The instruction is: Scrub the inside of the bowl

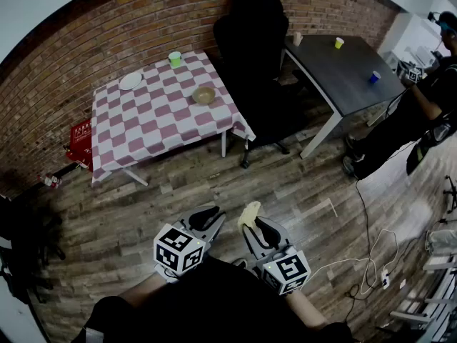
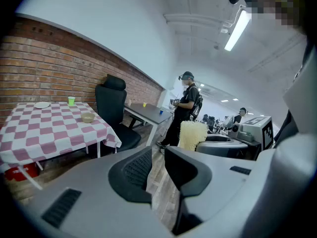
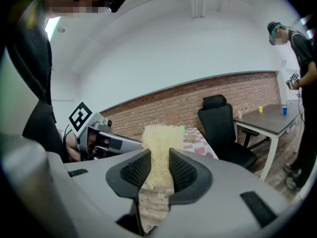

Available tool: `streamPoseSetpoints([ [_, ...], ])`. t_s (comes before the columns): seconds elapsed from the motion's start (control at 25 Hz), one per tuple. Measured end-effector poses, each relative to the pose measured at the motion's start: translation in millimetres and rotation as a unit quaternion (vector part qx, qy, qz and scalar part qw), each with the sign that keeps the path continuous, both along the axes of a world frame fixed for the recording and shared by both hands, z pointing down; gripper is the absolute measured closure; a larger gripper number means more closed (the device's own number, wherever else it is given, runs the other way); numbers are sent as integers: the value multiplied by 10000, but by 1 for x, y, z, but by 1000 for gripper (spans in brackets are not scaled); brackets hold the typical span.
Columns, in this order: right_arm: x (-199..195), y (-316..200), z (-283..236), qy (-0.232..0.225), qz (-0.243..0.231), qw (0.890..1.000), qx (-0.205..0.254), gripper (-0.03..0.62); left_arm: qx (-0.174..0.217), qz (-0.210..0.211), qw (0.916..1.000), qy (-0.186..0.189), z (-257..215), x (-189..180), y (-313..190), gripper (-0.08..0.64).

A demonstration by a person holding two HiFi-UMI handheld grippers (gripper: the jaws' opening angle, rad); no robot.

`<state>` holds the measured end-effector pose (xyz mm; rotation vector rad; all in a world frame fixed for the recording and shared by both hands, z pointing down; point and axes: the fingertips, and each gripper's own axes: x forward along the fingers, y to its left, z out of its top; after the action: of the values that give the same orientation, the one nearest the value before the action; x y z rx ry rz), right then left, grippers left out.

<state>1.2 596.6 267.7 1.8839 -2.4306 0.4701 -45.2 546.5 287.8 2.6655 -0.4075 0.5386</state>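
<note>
While right tool (image 1: 254, 225) grips scrubber (image 1: 250, 211), bowl (image 1: 203, 95) lies distant.

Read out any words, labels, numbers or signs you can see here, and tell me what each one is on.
No text here can be read.
Red crate beside the checked table: white print, too small to read.
Marker cubes: black-and-white square patterns only, no letters or numbers.

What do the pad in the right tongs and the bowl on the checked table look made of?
The pad looks like pale yellow loofah-type plant or plastic fibre, matte: loose strands fray along its top edge. The bowl looks tan and dull, perhaps plastic or bamboo fibre; too small here to say.
</note>
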Motion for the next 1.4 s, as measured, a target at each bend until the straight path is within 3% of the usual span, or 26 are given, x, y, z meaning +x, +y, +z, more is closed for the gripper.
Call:
streamPoseSetpoints([
  [0.44,-30,-47,-3,66,122,9995,-288,463,-58,-45,9999,68,-3,-34,-54,469],
  [0.72,-48,-93,-8,140,236,9995,-155,463,-65,26,9998,161,-4,-51,-102,469],
  [1.16,-80,-172,-6,-48,993,9939,-476,463,-153,92,9992,361,0,-109,-200,469],
  [1.4,-73,-202,1,-27,1213,9907,-619,463,-167,-44,9986,498,4,-116,-252,469],
])
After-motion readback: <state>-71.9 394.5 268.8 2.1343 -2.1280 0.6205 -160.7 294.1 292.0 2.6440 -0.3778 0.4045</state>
